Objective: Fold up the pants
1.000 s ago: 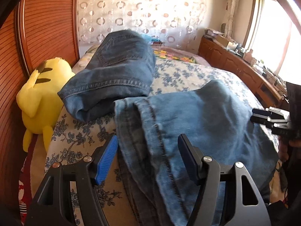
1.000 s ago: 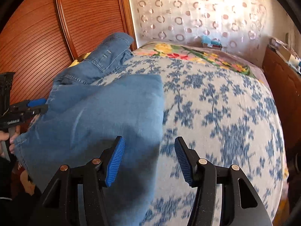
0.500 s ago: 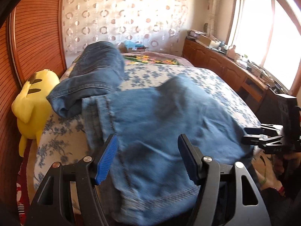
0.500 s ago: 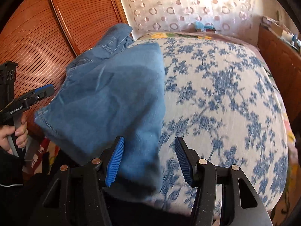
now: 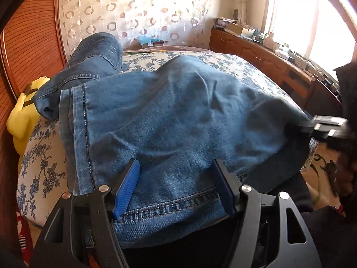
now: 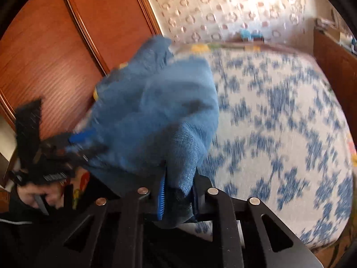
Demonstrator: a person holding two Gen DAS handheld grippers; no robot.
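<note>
Nearby, yellow plush (image 5: 21,116) flanks jeans (image 5: 178,116); right claw (image 6: 178,195) pinches them, left claw (image 5: 176,185) spread.

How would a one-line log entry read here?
right gripper: shut on jeans | left gripper: open over hem | bed: under jeans

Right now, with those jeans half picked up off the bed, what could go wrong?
Only the right tool has pinched the light jeans; the left tool is open over the hem, so a pull may drag them crooked. They also overlap the darker jeans on the bed, which might get tugged along.
</note>
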